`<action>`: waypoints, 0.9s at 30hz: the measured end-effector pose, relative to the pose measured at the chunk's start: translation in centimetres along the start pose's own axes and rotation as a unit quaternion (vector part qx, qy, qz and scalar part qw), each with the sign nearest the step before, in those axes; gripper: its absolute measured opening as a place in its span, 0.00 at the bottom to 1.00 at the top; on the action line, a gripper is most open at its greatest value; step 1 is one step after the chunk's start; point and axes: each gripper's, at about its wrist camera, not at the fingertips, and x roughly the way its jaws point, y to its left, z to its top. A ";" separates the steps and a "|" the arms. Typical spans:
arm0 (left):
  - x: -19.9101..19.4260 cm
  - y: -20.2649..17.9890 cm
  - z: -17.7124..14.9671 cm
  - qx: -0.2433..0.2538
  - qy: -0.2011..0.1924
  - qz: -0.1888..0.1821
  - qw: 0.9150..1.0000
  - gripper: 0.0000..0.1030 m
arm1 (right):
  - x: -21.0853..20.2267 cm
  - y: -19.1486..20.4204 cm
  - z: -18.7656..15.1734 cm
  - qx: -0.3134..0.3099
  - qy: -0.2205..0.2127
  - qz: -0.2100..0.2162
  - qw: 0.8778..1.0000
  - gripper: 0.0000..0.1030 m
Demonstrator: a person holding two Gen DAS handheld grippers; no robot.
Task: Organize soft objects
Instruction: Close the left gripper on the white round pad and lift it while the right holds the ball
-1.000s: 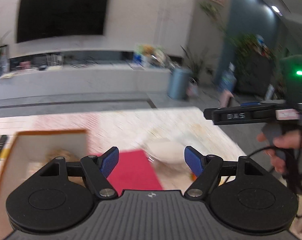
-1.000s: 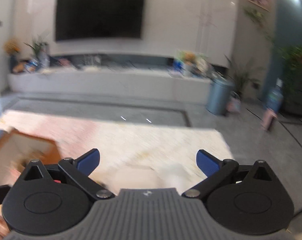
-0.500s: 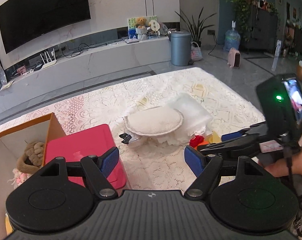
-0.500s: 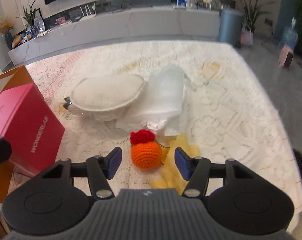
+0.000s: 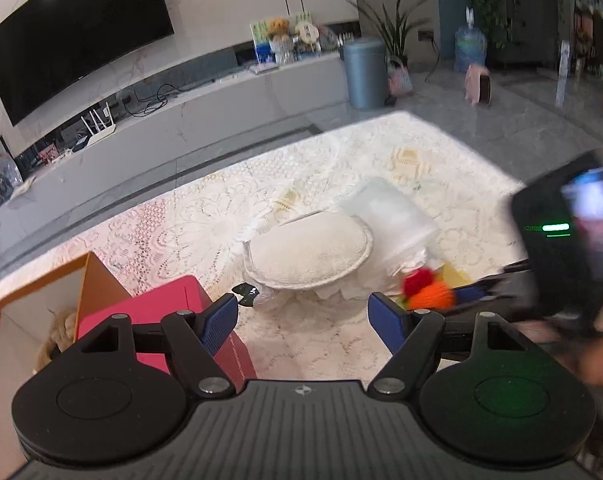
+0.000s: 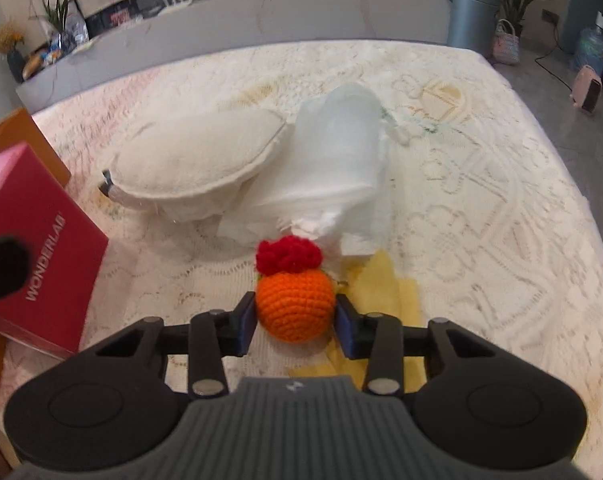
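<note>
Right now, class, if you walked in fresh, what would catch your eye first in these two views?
The orange crocheted ball with its red tuft, pinched in the right gripper over a yellow cloth. Behind it lie a cream cushion and white bundle; at left stands a red box.

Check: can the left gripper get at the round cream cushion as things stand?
Probably yes. The left gripper is open, with only bare lace cloth between it and the cushion. The right gripper works off to the side on the orange crochet ball.
</note>
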 end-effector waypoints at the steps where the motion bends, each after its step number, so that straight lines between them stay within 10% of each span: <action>1: 0.4 -0.4 0.4 0.010 0.008 0.007 1.000 0.85 | -0.8 -0.3 -0.2 0.006 -0.009 0.004 1.000 0.39; 27: 11.2 -8.1 0.9 0.260 0.065 0.079 0.960 0.83 | -4.4 -6.0 -1.9 0.105 -0.054 0.021 0.993 0.39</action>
